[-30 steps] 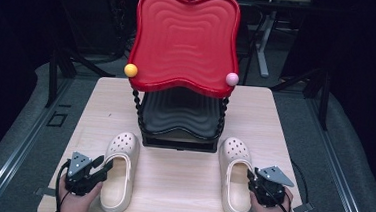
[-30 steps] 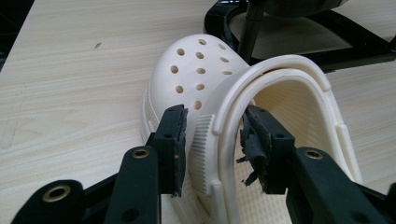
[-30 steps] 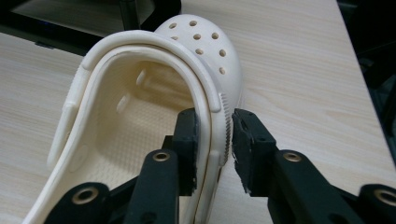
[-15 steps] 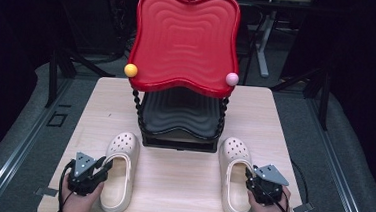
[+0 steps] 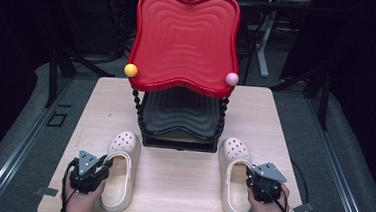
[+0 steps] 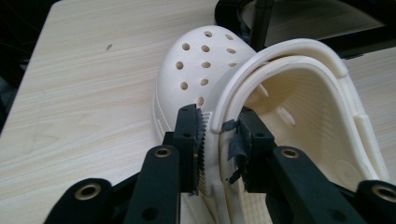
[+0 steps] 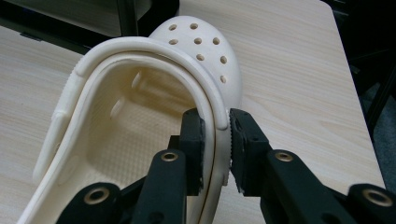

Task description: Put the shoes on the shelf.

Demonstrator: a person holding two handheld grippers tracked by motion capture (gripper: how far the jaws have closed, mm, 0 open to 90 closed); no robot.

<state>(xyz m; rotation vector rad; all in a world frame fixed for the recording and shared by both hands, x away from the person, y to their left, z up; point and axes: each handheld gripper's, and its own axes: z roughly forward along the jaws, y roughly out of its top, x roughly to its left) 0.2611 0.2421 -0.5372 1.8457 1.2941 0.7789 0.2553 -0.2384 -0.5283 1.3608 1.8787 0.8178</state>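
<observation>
Two cream clogs lie toes-away on the wooden table (image 5: 180,185). The left clog (image 5: 121,166) has my left gripper (image 5: 106,163) at its outer side. In the left gripper view the jaws have just been closing. My left gripper (image 6: 217,130) is now shut on the side wall and folded strap of the left clog (image 6: 196,70). The right clog (image 5: 234,174) has my right gripper (image 5: 248,173) on its outer side. Its jaws have also just been closing. My right gripper (image 7: 215,128) pinches the rim of the right clog (image 7: 205,46), with one jaw inside the shoe and one outside.
A two-level stand sits at the table's middle back, close behind the clog toes. It has a red wavy top tray (image 5: 185,40) and a black lower tray (image 5: 180,118). A yellow ball (image 5: 131,70) and a pink ball (image 5: 232,79) cap its front posts.
Both grippers' jaws have narrowed onto the clogs' side walls. Hands and clogs stay where they were.
</observation>
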